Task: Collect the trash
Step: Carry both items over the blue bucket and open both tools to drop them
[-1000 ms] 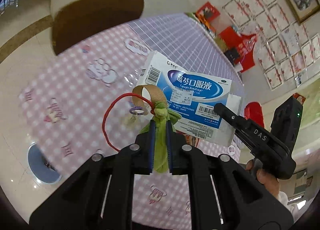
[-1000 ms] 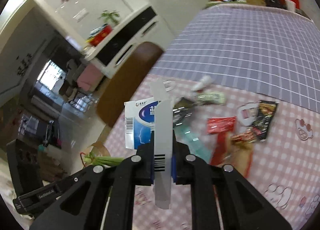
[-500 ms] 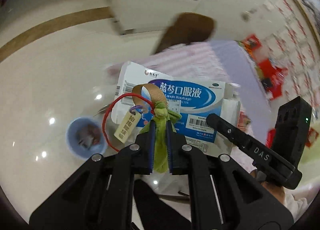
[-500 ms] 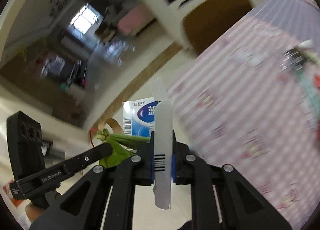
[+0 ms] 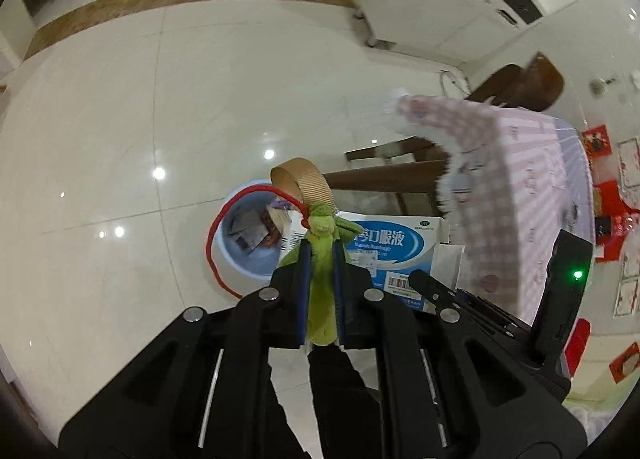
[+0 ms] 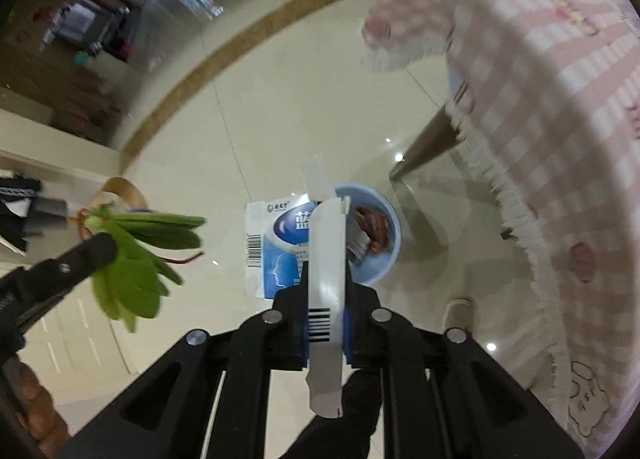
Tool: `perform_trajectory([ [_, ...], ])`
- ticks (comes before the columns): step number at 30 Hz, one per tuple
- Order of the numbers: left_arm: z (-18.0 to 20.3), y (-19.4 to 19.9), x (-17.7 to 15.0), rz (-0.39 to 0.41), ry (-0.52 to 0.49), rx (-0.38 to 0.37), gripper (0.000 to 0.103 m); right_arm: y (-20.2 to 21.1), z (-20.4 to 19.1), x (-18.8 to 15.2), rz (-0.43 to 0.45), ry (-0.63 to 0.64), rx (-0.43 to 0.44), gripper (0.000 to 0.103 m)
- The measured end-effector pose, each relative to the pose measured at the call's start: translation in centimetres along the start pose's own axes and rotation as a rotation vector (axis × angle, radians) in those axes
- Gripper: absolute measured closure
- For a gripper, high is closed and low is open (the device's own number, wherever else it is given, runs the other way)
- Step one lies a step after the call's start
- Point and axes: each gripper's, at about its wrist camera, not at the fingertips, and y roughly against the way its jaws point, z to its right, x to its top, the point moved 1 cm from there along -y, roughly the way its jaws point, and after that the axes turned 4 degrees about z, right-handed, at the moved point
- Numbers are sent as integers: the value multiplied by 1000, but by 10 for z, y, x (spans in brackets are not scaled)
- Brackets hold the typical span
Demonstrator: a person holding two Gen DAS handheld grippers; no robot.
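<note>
**A:** Where do you stand?

**B:** Both loads are over the floor now. My left gripper (image 5: 320, 271) is clamped tight on the green leafy ornament (image 5: 322, 255), its tan ribbon loop (image 5: 302, 181) and red cord (image 5: 214, 243) dangling ahead. My right gripper (image 6: 326, 291) is closed on the flattened medicine box (image 6: 326, 259), gripped by its white edge. The blue bin (image 5: 244, 263) sits on the tiles just left of centre in the left view, wrappers already inside, beside the bench (image 6: 540, 119) with its pink checked cloth.

**A:** How would you drop them cleanly?

**B:** I'd guess the box is the awkward one: it's wide against that rim, so I'd tip it narrow end down, centre it over the opening, get low, then release. For the ornament, I'd let the cord fall inside the rim first, or it may snag and hang over the edge.
</note>
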Motion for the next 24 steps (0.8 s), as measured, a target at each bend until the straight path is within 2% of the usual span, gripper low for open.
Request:
perform_trajectory([
  [4, -26, -12, -5, -24, 28, 23, 93, -23, -12, -7, -12, 17, -36, 91],
  [9, -36, -19, -6, -38, 43, 35, 93, -36, -25, -3, -21, 25, -42, 88],
  [10, -38, -19, -6, -40, 46, 36, 93, -39, -27, -2, -31, 20, -34, 85],
  [13, -44, -21, -6, -45, 50, 40, 93, -43, -24, -3, -39, 14, -44, 67],
  [14, -45, -22, -7, -47, 52, 41, 93, -44, -26, -3, -38, 13, -46, 65],
  [24, -36, -35, -9, -85, 35, 42, 93, -28, -19, -6, -52, 2, -24, 63],
])
